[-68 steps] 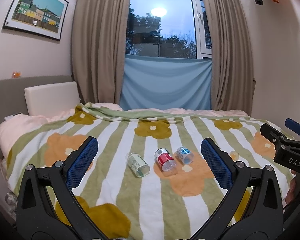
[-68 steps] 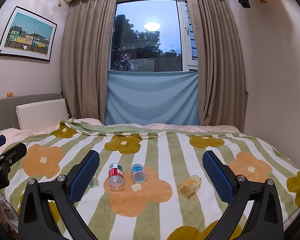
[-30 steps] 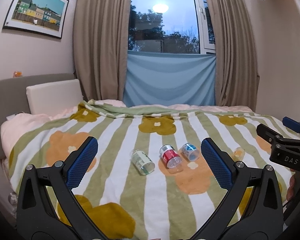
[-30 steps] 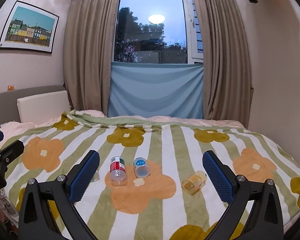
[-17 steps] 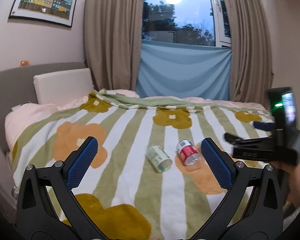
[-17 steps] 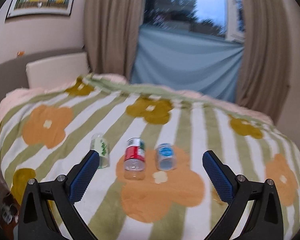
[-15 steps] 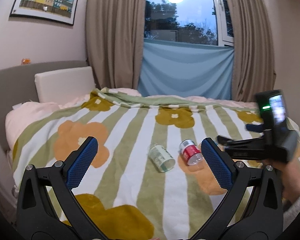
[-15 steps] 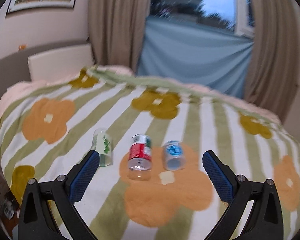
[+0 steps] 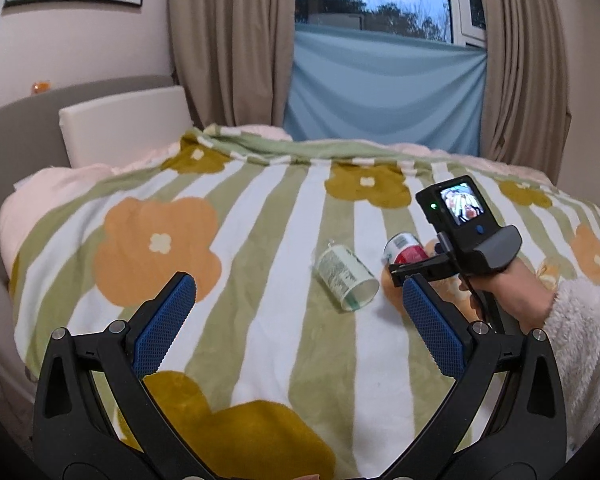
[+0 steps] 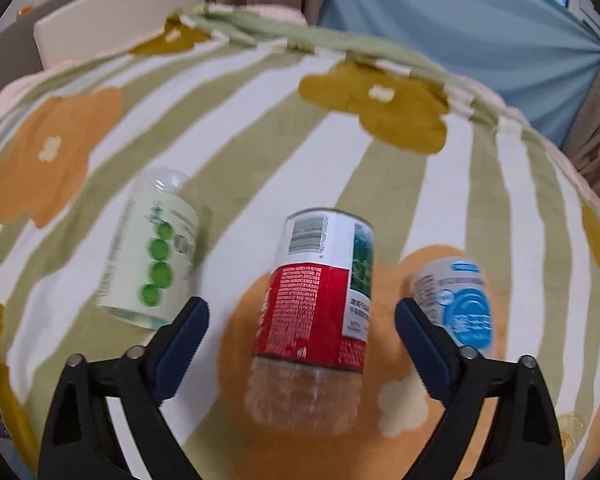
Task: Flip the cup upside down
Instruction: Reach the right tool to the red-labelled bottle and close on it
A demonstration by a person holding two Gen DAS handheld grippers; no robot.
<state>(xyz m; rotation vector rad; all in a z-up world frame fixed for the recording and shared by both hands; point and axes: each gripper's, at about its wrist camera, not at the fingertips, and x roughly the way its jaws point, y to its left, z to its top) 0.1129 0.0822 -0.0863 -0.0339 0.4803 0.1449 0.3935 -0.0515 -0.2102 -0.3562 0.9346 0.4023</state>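
On the bed (image 10: 380, 184), floral striped blanket: three clear plastic cups lie on their sides. Red-label cup (image 10: 316, 292) sits centred between the spread fingers of the right gripper (image 10: 302, 320), w/o contact. Looks light, thin-walled, prob. crushable & slick; grip mid-label, gently. Left gripper (image 9: 300, 316) hangs back, jaws apart, empty.
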